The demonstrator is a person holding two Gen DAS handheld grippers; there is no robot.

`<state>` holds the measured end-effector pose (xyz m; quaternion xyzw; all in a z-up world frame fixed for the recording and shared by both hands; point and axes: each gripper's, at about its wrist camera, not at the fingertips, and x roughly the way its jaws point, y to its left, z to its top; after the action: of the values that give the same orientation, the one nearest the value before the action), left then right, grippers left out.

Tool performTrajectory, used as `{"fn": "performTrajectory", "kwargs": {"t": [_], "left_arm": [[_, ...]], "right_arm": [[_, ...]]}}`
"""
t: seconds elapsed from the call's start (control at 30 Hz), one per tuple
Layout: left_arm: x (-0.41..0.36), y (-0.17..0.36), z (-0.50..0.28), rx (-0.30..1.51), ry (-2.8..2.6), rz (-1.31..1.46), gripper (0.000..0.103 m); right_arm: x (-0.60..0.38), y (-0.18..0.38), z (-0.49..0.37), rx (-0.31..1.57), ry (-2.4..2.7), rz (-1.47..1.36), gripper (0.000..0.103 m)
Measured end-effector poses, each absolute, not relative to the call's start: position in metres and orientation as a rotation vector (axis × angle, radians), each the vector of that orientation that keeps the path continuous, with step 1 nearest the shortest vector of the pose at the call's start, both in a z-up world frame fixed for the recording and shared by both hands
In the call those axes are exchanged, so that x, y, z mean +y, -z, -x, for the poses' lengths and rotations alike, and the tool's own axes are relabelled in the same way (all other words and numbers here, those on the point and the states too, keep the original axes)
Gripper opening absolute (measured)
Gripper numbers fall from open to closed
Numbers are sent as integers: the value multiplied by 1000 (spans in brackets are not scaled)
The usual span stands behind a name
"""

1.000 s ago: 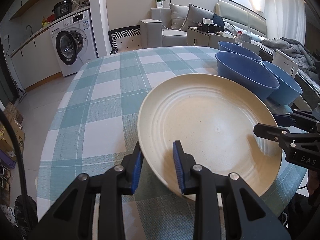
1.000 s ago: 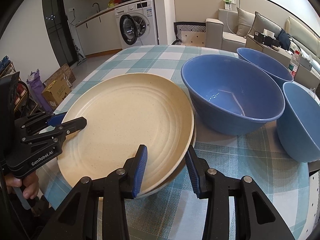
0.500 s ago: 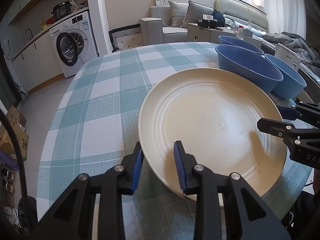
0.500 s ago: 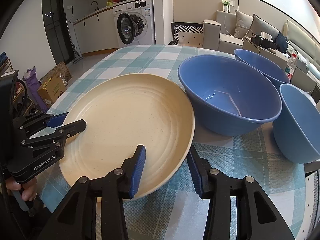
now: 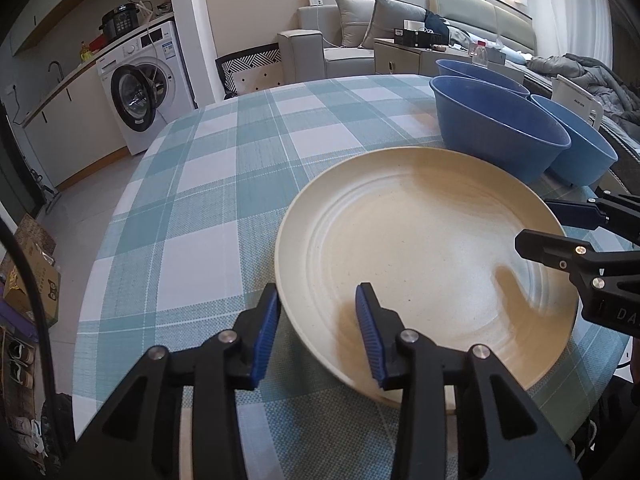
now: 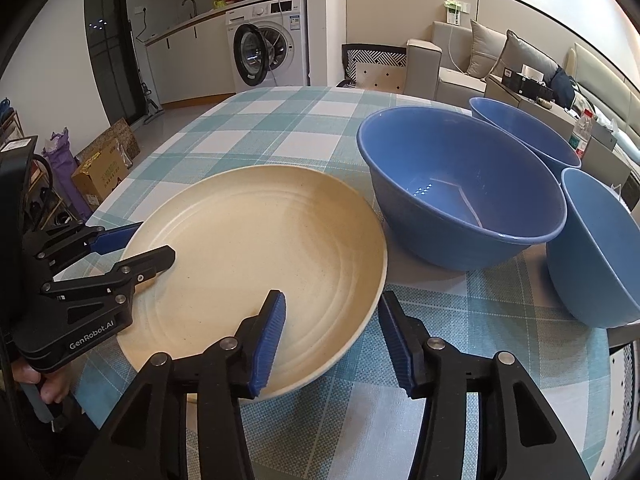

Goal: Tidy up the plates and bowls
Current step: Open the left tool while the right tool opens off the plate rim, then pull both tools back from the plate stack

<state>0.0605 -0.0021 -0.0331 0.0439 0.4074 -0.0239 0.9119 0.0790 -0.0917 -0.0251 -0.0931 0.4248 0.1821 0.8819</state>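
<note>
**Plate rim straddled by both grippers**

The plate lies on the table. Its rim is straddled by the left gripper and the right gripper, whose fingers have just been opening and stand clear. Three bowls are seen; only in the right view is the nearest bowl shown inside.

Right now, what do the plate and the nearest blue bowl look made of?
Plate: cream, matte, faintly speckled with moulded rings; looks like wheat-straw plastic or melamine, possibly glazed ceramic.
Blue bowl: glossy, sharp light reflections inside; likely plastic or melamine, not certain.
</note>
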Motion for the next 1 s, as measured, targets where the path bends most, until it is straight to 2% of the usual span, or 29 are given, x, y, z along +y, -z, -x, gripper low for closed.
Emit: {"fn": "performTrajectory", "kwargs": {"t": [0.13,0.2,0.27,0.33,0.4,0.6,0.67,0.73,0.9,1.0], "left_arm": [[-3,33,-60,842,61,-88,44],[-3,33,-60,844,65,-88,50],[-4,32,-60,844,70,-81,52],[-2,30,-60,849,76,-65,54],[-1,28,-59,845,82,-53,55],[1,17,-53,807,99,-34,57],[1,14,-52,800,104,-31,57],[0,12,-51,798,108,-32,60],[-3,2,-45,761,122,-28,89],[-4,-4,-42,744,134,-27,95]], "right_arm": [[-93,25,-79,884,-385,186,51],[-94,25,-79,881,-393,182,57],[-95,22,-77,872,-406,170,71],[-96,19,-75,858,-413,160,79],[-98,16,-74,847,-409,157,79],[-107,7,-73,824,-414,122,89],[-109,4,-72,817,-424,114,97],[-111,1,-71,815,-439,97,98],[-115,-10,-68,800,-476,62,101],[-116,-16,-64,782,-486,71,102]]}}
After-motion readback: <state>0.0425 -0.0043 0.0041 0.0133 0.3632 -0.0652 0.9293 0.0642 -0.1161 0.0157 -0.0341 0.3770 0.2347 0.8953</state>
